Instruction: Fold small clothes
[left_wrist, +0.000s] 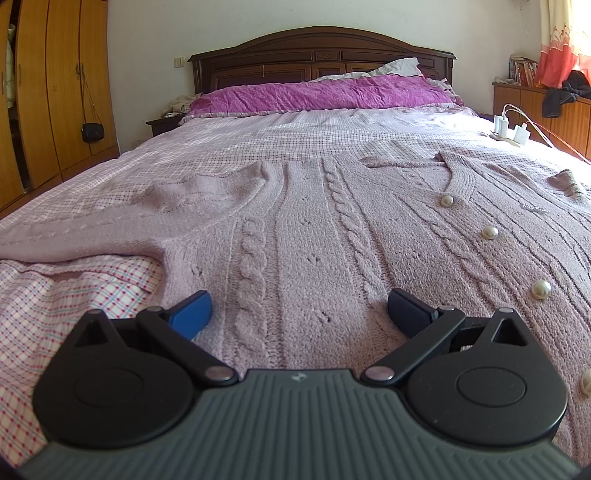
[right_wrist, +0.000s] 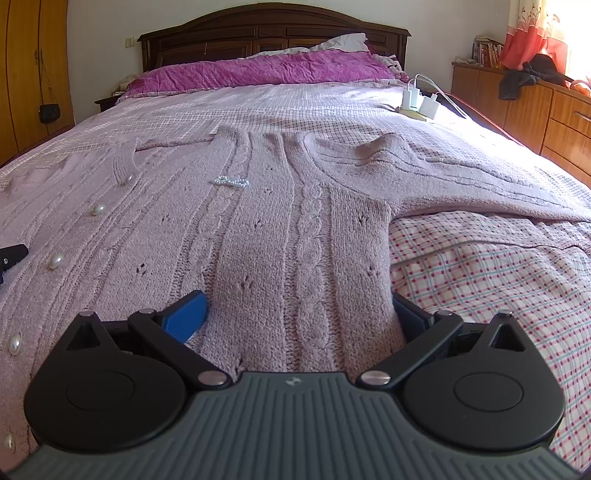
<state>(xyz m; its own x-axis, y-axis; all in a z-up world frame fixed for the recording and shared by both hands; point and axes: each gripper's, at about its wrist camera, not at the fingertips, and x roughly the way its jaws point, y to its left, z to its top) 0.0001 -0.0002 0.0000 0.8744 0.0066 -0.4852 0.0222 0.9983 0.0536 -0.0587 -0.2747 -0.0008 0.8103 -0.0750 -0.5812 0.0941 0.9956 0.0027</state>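
A pale pink cable-knit cardigan (left_wrist: 314, 229) with pearl buttons (left_wrist: 489, 232) lies spread flat, front up, on the bed, its sleeves out to both sides. My left gripper (left_wrist: 299, 310) rests open at the cardigan's bottom hem on its left half, blue pads (left_wrist: 194, 312) wide apart with the knit between them. My right gripper (right_wrist: 295, 310) rests open at the hem on the right half (right_wrist: 295, 229), its right pad at the garment's side edge. A beaded bow trim (right_wrist: 232, 181) sits on the chest. The left gripper's finger (right_wrist: 13, 254) shows at the far left of the right wrist view.
The bed carries a pink checked sheet (right_wrist: 498, 266) and a magenta quilt (left_wrist: 317, 94) before the dark headboard (left_wrist: 321, 55). White chargers with cables (right_wrist: 419, 98) lie near the bed's right edge. Wooden wardrobe (left_wrist: 48, 92) on the left, low cabinet (right_wrist: 535, 107) on the right.
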